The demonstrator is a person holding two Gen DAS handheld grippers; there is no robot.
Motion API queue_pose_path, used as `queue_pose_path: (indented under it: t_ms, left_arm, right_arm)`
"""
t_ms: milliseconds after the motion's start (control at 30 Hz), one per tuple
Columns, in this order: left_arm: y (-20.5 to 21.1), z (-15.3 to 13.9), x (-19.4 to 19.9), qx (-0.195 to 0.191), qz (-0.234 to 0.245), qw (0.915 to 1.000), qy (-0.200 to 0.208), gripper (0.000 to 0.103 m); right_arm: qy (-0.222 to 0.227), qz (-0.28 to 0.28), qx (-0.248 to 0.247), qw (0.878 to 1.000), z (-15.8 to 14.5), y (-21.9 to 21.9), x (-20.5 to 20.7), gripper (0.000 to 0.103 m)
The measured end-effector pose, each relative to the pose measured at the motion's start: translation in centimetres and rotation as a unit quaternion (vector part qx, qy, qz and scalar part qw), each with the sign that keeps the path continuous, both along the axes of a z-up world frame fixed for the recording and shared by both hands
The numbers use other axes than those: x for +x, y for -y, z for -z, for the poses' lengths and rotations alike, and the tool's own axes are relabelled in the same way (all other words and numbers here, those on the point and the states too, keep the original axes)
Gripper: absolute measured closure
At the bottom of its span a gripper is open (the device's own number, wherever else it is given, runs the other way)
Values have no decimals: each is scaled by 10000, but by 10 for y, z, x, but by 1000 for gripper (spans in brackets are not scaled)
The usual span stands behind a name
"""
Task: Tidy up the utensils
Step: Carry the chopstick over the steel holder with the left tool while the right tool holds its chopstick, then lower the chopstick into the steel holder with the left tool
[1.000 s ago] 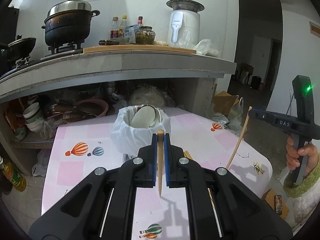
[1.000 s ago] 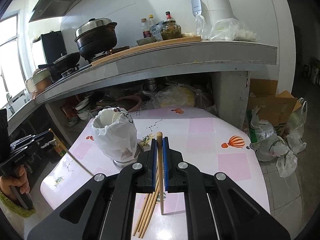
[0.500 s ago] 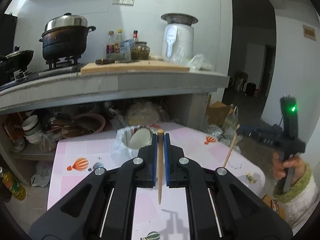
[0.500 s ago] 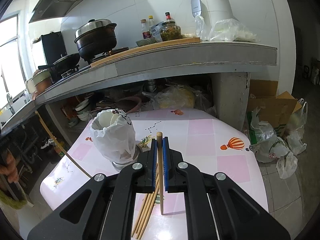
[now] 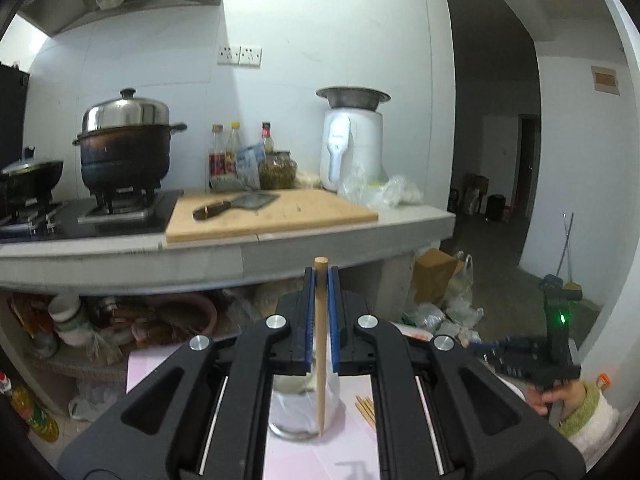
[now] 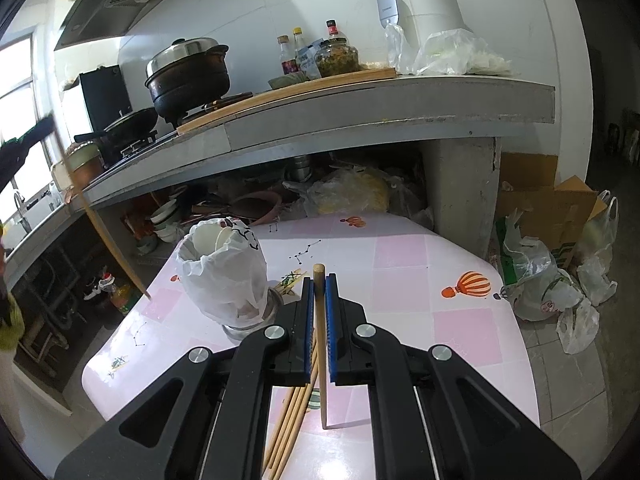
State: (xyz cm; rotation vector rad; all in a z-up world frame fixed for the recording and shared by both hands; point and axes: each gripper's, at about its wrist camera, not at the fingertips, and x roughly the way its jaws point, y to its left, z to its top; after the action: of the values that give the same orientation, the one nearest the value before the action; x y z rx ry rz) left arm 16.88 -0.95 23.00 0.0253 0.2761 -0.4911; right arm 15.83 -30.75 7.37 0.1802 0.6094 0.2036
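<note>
Each hand's got exactly one chopstick right now. The left gripper [image 5: 319,320] is clamped tight on a chopstick [image 5: 320,344], pinched near its top end so most of it hangs down toward 6 o'clock. Holding it up high like that makes sense to me: the long free end is what has to go into the holder first. From the left camera its tip sits right over the bag-covered holder [image 5: 304,412] at 6 o'clock, so my guess is it's being lined up for a drop-in.

The right gripper [image 6: 319,320] is doing the same thing, pinched shut on its own chopstick [image 6: 321,356], blunt end poking up past the pads, thin end pointing down at the table [image 6: 400,256]. It hangs above the loose chopsticks [image 6: 288,420] lying flat on the table at about 7 o'clock, which is probably the pile they're being picked from.

In the right view the holder [image 6: 224,276] stands at about 10 o'clock from the gripper, near the table's left side, wrapped in a white plastic bag with a couple of spoons [image 6: 212,240] inside. Bag's mouth is open at the top, so straight down looks like the only way in.

Loose pile isn't sorted yet, so plenty left to do.
</note>
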Motion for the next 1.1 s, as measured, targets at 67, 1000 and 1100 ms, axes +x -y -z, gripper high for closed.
queue_pose_path:
  t_ms: [67, 1000, 1100]
  left_arm:
    - [2, -7, 12, -27, -4, 10000, 34, 97]
    - [17, 70, 145, 476, -341, 9970, -502, 97]
    - [16, 82, 147, 503, -332, 9967, -550, 97]
  right_arm:
    - [-10, 2, -3, 10000, 1, 0, 2, 97]
    - [-232, 65, 106, 9997, 13, 9, 31, 97]
    - [-239, 54, 124, 9996, 14, 9, 31, 97]
